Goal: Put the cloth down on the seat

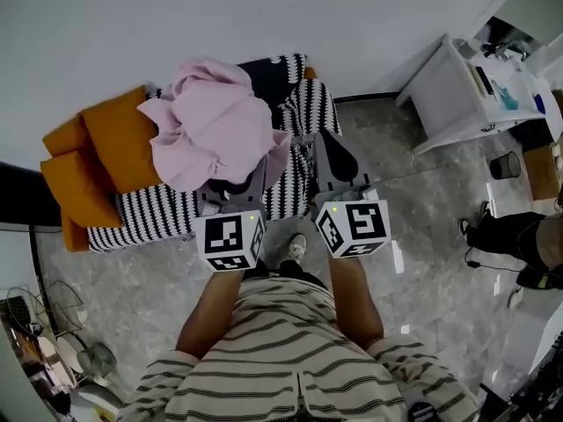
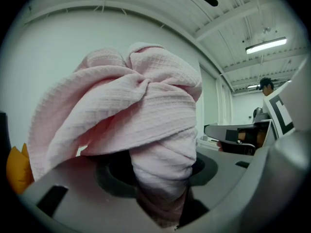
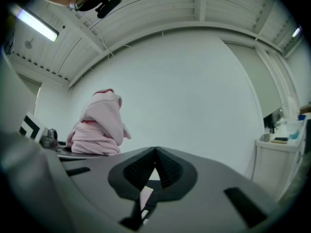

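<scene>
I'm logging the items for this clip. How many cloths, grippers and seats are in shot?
pink cloth: 1
grippers: 2, the left gripper and the right gripper
striped seat: 1
Total: 4

The head view looks steeply down from above the person onto the left gripper (image 1: 230, 196), right gripper (image 1: 337, 152), seat (image 1: 149, 218) and floor (image 1: 422, 227). The left gripper view points upward, close against the cloth (image 2: 141, 115). The right gripper view tilts up at wall (image 3: 194, 91) and ceiling (image 3: 146, 13), sharing that cloth (image 3: 97, 125) from farther off.
</scene>
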`<state>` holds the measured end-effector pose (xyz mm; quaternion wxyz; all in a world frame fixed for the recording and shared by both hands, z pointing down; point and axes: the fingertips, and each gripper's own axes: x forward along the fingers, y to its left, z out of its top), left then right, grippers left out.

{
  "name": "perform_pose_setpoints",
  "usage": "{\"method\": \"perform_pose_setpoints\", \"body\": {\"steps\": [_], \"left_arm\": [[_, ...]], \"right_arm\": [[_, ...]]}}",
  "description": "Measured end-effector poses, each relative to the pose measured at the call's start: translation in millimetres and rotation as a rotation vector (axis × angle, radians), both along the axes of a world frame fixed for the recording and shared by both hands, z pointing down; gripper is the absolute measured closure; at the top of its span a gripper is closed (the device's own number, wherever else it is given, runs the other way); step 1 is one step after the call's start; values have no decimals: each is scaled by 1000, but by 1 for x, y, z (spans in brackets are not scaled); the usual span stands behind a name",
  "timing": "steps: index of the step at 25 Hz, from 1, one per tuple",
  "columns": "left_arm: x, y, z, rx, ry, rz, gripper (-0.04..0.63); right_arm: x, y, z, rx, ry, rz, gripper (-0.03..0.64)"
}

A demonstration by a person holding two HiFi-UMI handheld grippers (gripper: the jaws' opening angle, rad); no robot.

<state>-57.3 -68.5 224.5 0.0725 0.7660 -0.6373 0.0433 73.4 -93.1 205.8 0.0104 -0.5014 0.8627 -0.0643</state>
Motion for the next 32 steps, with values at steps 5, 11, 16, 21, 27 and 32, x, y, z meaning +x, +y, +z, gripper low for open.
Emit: {"method": "perform_pose_setpoints", "body": {"steps": [5, 11, 16, 21, 27, 32], "left_arm": [[-4, -11, 16, -42, -11, -20, 353], [-13, -34, 30, -68, -8, -13, 353], [-24, -44, 50, -118, -4, 5, 353], [-25, -53, 79, -181, 10, 29, 353], [-12, -65, 121, -268, 21, 63, 353], [-13, -72, 146, -323, 27, 74, 353]], "right_arm": [[-4, -18, 21, -47, -5, -21, 611], [-14, -40, 26, -65, 23, -20, 611], [-29, -44, 43, -114, 40, -19, 611], [-37, -51, 75, -184, 57, -10, 611], [-31, -63, 119, -269, 69, 10, 611], [-31, -70, 150, -334, 74, 23, 611]]}}
